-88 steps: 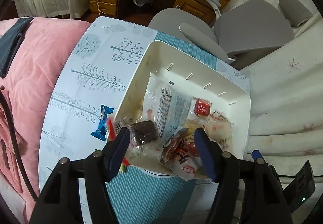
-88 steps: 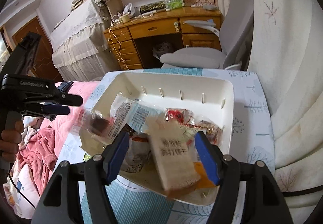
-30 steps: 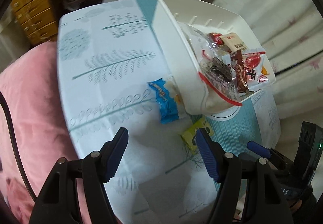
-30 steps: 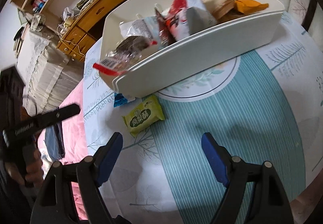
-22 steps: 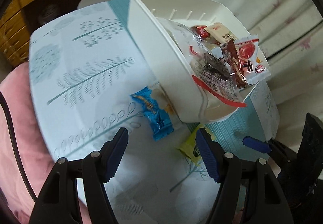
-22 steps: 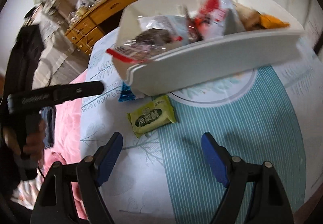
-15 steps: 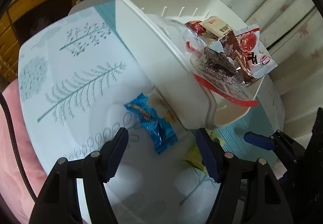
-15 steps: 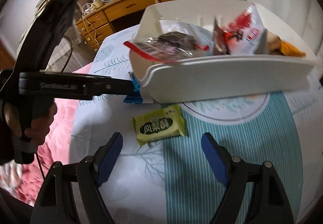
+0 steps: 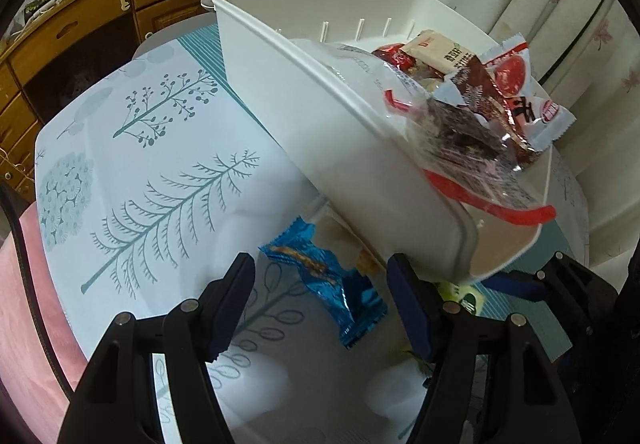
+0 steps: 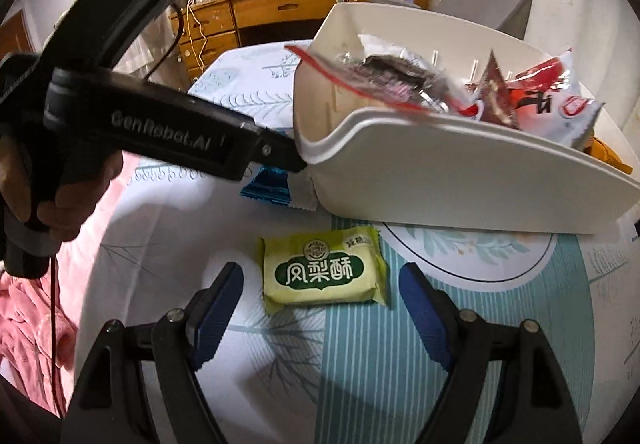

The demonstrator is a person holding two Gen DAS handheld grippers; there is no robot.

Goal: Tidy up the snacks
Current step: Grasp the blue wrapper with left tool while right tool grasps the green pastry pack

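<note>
- Left gripper (image 9: 320, 296): jaws wide, nothing held, low over the surface with its tree-patterned white and teal cloth (image 9: 160, 148).
- Blue foil snack packet (image 9: 326, 280): flat on the cloth between the left jaws, partly tucked under the bin's near corner.
- White plastic rectangular bin (image 10: 460, 180): on the surface, heaped with wrapped snacks, some overhanging its rim.
- Green-yellow pastry packet (image 10: 322, 272): flat on the cloth, just before the bin.
- Right gripper (image 10: 320, 304): jaws wide, empty, either side of the pastry packet, not touching.

Snack packets (image 9: 472, 100) fill the bin (image 9: 328, 112); two wrapped snacks (image 10: 324, 272) lie on the tablecloth (image 9: 160, 148) beside it.
</note>
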